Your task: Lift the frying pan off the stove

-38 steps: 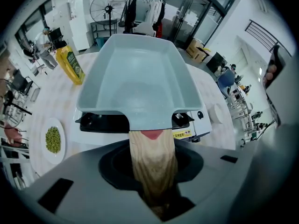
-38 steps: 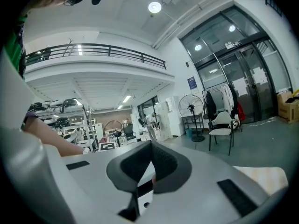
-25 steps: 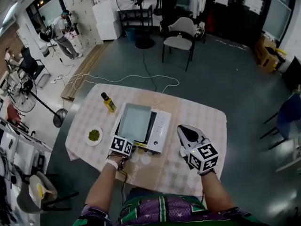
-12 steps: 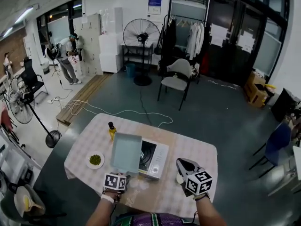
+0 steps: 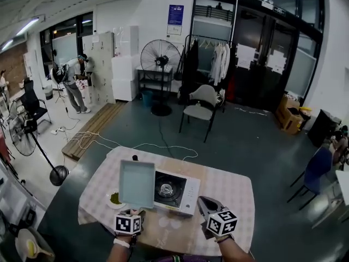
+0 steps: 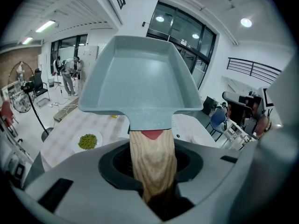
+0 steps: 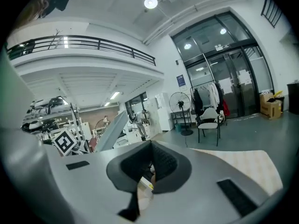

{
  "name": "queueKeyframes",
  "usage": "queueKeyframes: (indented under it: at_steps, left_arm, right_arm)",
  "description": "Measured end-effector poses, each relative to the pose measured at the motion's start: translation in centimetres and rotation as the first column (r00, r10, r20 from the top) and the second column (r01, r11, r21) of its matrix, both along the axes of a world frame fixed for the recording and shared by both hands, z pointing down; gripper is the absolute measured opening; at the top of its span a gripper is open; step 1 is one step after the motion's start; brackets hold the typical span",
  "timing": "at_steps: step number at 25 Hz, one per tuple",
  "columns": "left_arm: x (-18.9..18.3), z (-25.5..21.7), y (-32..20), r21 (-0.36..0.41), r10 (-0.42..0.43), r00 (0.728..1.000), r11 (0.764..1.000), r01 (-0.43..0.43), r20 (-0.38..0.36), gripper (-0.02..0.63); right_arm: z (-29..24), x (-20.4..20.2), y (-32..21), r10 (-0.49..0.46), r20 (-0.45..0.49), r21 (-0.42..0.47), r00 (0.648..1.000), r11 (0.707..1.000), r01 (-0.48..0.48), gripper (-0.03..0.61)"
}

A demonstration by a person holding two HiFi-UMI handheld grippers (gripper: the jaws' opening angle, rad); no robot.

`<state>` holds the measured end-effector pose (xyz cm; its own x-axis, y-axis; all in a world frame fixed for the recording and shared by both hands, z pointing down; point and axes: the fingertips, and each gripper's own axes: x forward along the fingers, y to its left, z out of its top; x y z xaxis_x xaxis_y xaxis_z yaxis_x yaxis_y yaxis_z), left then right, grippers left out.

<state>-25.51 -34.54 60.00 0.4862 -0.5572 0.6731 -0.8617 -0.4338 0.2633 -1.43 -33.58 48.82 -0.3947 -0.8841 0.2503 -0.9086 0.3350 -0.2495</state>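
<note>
Above the table (image 5: 232, 190), raised clear at the stove's (image 5: 174, 192) left edge, the frying pan (image 5: 137, 184) hangs tilted. My left gripper (image 5: 131, 214) has its fingers clamped on the wooden handle (image 6: 152, 164). The pan hides most of the plate of greens (image 5: 114, 198) and all but a bottle's cap (image 5: 134, 158). My right gripper (image 5: 206, 206) hovers beside the stove, fingers drawn together, and I can make out nothing held between them.
</note>
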Motion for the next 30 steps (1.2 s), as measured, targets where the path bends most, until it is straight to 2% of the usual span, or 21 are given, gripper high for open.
queueKeyframes:
  at_steps: [5, 10, 19, 24, 30]
  left_arm:
    - [-3.0, -1.9, 0.1, 0.053, 0.003, 0.997, 0.999, 0.001, -0.075, 0.163]
    - [-5.1, -6.6, 0.7, 0.171, 0.046, 0.995, 0.985, -0.03, -0.092, 0.163]
    - [-5.4, -15.7, 1.2, 0.374, 0.104, 0.986, 0.926, -0.048, -0.131, 0.163]
    - [-5.0, -18.9, 1.5, 0.413, 0.112, 0.98, 0.91, -0.034, -0.164, 0.163]
    - [-3.9, -20.5, 1.9, 0.433, 0.084, 0.98, 0.901, 0.003, -0.181, 0.163]
  right_arm:
    - [1.0, -4.0, 1.0, 0.018, -0.004, -0.009, 1.0, 1.0, -0.018, 0.006]
    - [-0.5, -5.5, 2.3, 0.054, -0.013, 0.029, 0.998, 0.998, -0.054, 0.006]
    - [-7.8, -2.8, 4.3, 0.142, -0.023, 0.144, 0.99, 0.98, -0.138, 0.006]
    - [-12.4, -1.8, 5.4, 0.142, -0.014, 0.203, 0.99, 0.97, -0.136, 0.006]
    - [-14.3, 0.0, 6.6, 0.12, -0.01, 0.225, 0.993, 0.968, -0.114, 0.006]
